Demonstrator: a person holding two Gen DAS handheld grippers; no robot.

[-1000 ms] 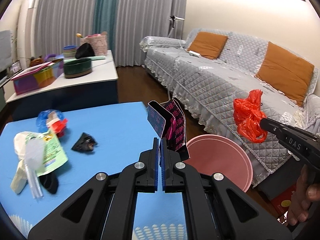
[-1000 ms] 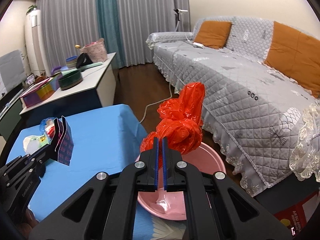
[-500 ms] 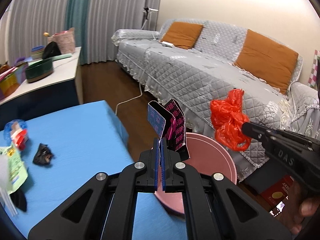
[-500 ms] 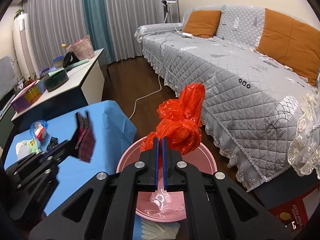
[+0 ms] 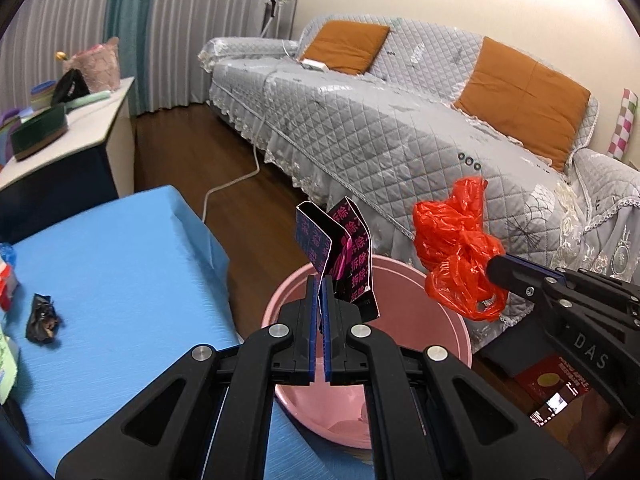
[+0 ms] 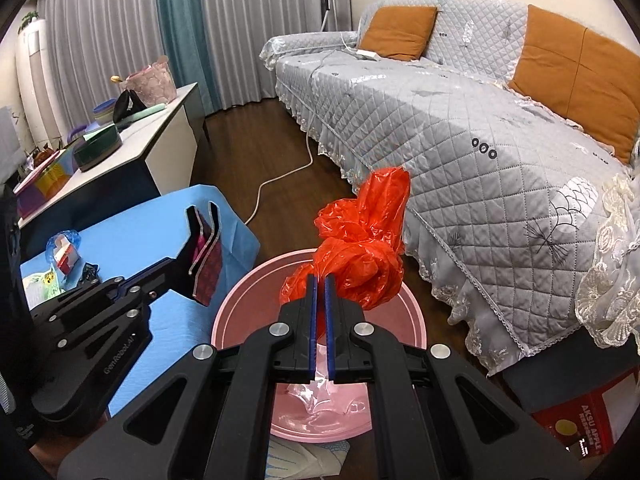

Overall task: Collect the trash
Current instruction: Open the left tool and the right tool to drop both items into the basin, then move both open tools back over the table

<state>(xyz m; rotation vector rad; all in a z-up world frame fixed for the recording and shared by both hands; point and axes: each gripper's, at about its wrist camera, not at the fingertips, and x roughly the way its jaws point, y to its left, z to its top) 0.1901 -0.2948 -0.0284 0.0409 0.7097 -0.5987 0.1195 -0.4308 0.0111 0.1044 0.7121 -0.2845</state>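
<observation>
A: The carton (image 5: pixel 340 256) is pinched at its lower edge by the left gripper (image 5: pixel 320 300), fingers closed on it, so the folded card stands up past the fingertips, over the near rim of the bin (image 5: pixel 452 320).

B: And the bag (image 6: pixel 360 256) is clamped by the right gripper (image 6: pixel 319 292), fingers shut on a fold, the bulk bunched just beyond the tips. The bin's open mouth is seen directly below those fingers in the right view.

A: Both pieces are held high and clear of the rim, presumably so a clean drop can be made.

B: A release looks to be what's called for next. The bag may cling to the pads, being thin film.

A: More trash is left behind the left fingers: a wrapper (image 5: pixel 42 318) on the table (image 5: pixel 120 272).
</observation>
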